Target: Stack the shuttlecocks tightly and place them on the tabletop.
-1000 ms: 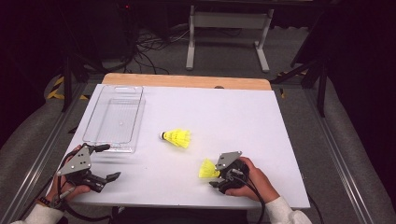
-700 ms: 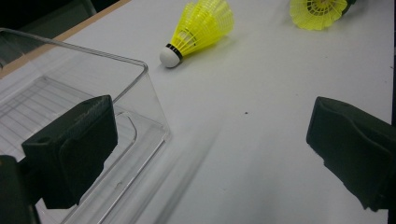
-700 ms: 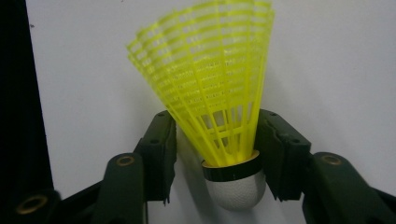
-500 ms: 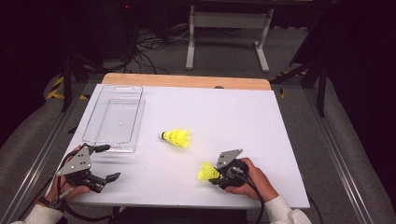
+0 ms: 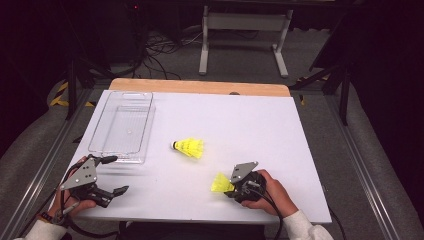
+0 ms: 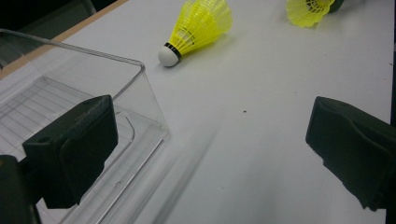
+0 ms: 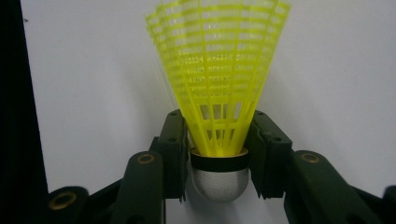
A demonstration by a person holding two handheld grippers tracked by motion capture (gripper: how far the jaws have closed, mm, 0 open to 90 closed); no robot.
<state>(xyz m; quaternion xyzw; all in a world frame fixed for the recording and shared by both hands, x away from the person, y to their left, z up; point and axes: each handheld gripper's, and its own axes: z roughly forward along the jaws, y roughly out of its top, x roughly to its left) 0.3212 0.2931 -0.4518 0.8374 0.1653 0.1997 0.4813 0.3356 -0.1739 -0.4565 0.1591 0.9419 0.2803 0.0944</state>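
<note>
We're in a lab or test studio, not a home. A white board (image 5: 240, 125) sits on a wooden tabletop (image 5: 200, 86), framed by aluminium rails (image 5: 35, 180) running down both sides. Beyond it, grey carpet (image 5: 240, 55), a tangle of black cables (image 5: 160, 47) on the floor and a white metal stand (image 5: 245, 30) against a dark, curtained backdrop. Yellow-and-black hazard tape (image 5: 61, 95) marks the floor at the left. The person works with instrumented hand-held grippers, left (image 5: 102, 175) and right (image 5: 231, 184), each trailing a cable. Props are sparse: a clear plastic tray (image 5: 122, 127) and two yellow shuttlecocks (image 5: 189, 147) (image 5: 220, 183), laid out as for a recording session.
</note>
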